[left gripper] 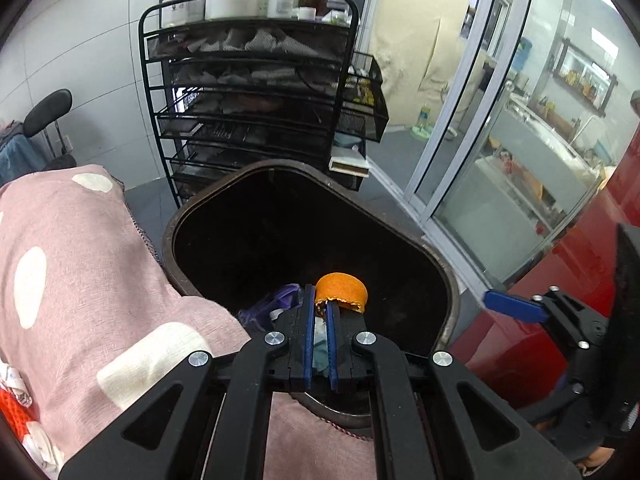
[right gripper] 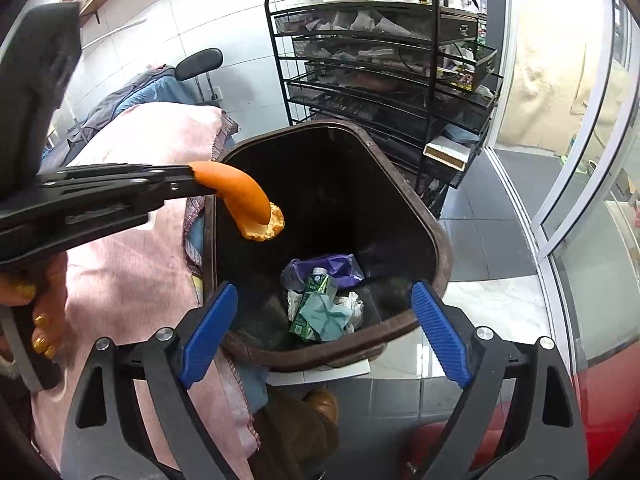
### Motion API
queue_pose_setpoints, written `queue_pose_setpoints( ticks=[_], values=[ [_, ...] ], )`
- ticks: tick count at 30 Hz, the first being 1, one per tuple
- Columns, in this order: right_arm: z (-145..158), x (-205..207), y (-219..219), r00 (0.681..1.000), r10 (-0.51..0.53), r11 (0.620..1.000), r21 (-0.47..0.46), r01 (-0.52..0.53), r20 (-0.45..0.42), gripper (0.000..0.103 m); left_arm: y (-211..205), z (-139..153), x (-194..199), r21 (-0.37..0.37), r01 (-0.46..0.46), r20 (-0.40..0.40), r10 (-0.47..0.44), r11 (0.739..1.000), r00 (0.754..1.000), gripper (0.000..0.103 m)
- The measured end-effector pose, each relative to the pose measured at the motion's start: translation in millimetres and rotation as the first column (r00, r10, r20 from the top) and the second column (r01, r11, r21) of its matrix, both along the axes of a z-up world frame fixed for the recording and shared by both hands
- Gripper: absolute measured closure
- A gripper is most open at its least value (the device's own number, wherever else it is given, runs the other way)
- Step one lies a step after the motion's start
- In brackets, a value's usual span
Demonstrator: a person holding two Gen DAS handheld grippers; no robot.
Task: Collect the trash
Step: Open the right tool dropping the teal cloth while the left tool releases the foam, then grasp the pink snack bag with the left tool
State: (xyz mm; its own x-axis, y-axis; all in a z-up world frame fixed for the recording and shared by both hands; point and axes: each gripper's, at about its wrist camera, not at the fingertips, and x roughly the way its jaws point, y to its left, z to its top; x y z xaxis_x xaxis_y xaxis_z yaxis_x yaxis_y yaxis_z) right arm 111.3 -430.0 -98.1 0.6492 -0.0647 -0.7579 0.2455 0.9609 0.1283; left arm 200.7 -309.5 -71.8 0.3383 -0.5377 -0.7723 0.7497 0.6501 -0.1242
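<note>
Two tools are at work above the bin. Our right tool (right gripper: 322, 320) has its blue pads spread wide with nothing between them, hovering over the near rim of the brown trash bin (right gripper: 438, 248). Our left tool (left gripper: 320, 312) is pinched nearly closed on a curl of orange peel (left gripper: 342, 292), held out over the bin's dark opening. Down inside we see a green carton (right gripper: 310, 300), a teal wrapper (right gripper: 326, 314), a purple bag (right gripper: 334, 270) and what may be crumpled white paper, though it is partly hidden. A pink dotted cloth (left gripper: 80, 260) lies just beside the bin. Beyond stands a black wire rack (right gripper: 380, 60) with bottles on top.
</note>
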Motion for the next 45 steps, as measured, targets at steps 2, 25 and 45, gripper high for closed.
queue_pose_setpoints(
  ticks=[2,25,45],
  values=[
    [-0.8,-2.8,-1.1,1.0,-0.004,1.0,0.001,0.004,-0.003,0.014,-2.3,-2.3,-0.2,0.018,0.0,-0.003,0.0,1.0,1.0,0.092],
    [7.8,-1.6,10.4,0.999,0.02,1.0,0.019,-0.021,0.039,0.011,62.1,33.7,-32.4,-0.029,-0.104,0.21,0.108,0.994,0.972,0.01],
    [46.7,56.7,166.6,0.89,0.443,0.894,0.018,-0.448,0.109,0.011,319.1,29.2,-24.3,-0.069,-0.651,0.137,0.653,0.756,0.745,0.009]
  ],
)
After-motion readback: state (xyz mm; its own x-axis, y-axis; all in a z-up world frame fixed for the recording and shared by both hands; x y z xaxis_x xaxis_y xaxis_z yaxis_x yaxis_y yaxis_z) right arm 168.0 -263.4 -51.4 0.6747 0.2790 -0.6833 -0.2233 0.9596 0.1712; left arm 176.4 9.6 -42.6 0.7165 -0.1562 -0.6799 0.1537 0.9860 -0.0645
